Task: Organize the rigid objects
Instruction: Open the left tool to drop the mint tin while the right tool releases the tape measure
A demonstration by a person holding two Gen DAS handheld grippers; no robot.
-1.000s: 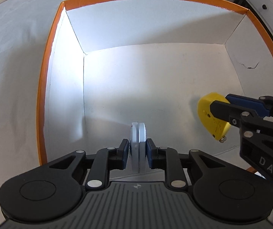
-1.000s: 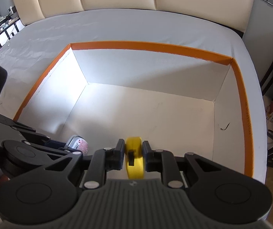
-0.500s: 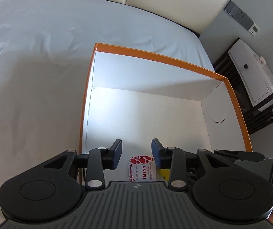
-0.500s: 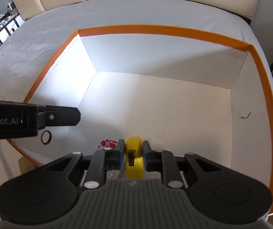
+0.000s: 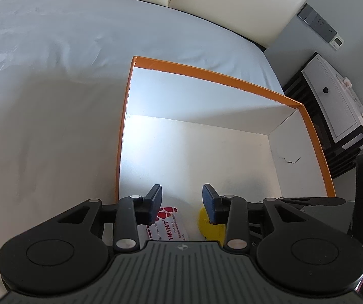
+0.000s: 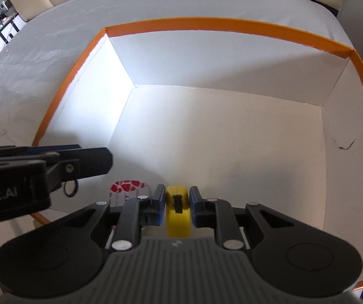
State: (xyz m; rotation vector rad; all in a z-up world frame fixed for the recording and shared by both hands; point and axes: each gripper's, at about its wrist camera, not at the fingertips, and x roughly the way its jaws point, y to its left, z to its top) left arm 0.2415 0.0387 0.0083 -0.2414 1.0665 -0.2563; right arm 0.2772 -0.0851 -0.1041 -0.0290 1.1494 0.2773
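— Looking at it from largest down: the bed [image 5: 54,101] carries the box [image 6: 232,25], orange-rimmed, white inside, stiff card walls by the look of them. Nearly bare floor, plenty of room.

— And what's in it?

— Near the front wall, the tin [image 5: 171,221], lying flat, red-and-white lid up, some mint lettering on it. I'd guess light, hard and a bit slick on that printed face. Best taken across its thin edges rather than the flat lid, I'd say.

— The left gripper [image 5: 182,204] has it?

— No. Its jaws are spread wide above the tin, nothing between them, raised clear of the box floor as far as I can tell.

— And the yellow thing?

— The tape [image 6: 178,211], a small measuring tape in a yellow plastic case, just beside the tin. The right gripper [image 6: 178,209] pinches it across its two flat sides, black slider facing up toward the camera. Whether it rests on the floor of the box or hangs just above, I cannot tell.

— Will it slip?

— Doubtful. The case is rigid and the sides are broad and parallel, so the pads sit square. Probably the heavier of the two for its size, with a coiled blade inside. It shouldn't mind a short drop, though it may roll on its curved back when let go.

— Smallest bit?

— A dark ring [image 6: 70,188] hanging beneath the left gripper's body.
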